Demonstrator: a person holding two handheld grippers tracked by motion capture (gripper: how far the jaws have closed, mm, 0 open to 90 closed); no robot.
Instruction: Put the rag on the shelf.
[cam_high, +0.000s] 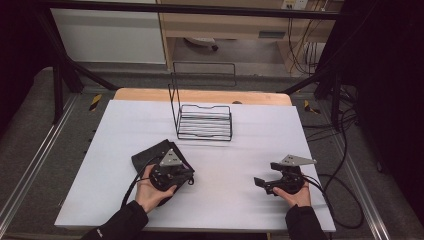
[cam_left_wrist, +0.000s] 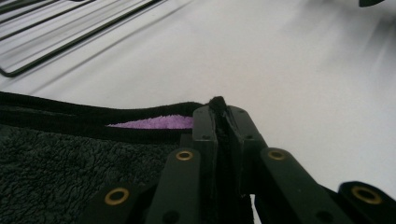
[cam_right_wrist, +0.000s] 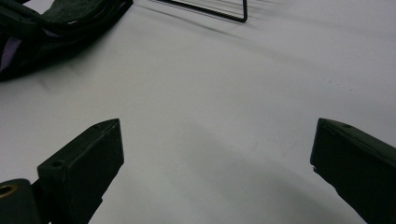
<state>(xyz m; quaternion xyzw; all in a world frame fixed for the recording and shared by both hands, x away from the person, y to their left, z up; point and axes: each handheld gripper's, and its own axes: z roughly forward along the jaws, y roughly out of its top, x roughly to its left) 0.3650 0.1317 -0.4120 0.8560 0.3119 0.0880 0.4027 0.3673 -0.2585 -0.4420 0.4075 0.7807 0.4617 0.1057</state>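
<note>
We see the left gripper (cam_high: 186, 178) low over the white table (cam_high: 235, 200), jaws pinched tight on the black hem of a dark fleecy cloth (cam_high: 150, 155). In the left gripper view the cloth (cam_left_wrist: 56, 172) lies flat on the table, a strip of purple lining (cam_left_wrist: 154, 122) showing under the hem. The cloth sits at the table's near left, in front of a black wire rack (cam_high: 205, 122) that stands at the middle, apart from it. The right gripper (cam_high: 265, 184) hangs just above bare table at near right, well apart from the cloth, jaws spread wide with nothing between them. We see the rack's edge (cam_right_wrist: 219, 11) in the right gripper view.
</note>
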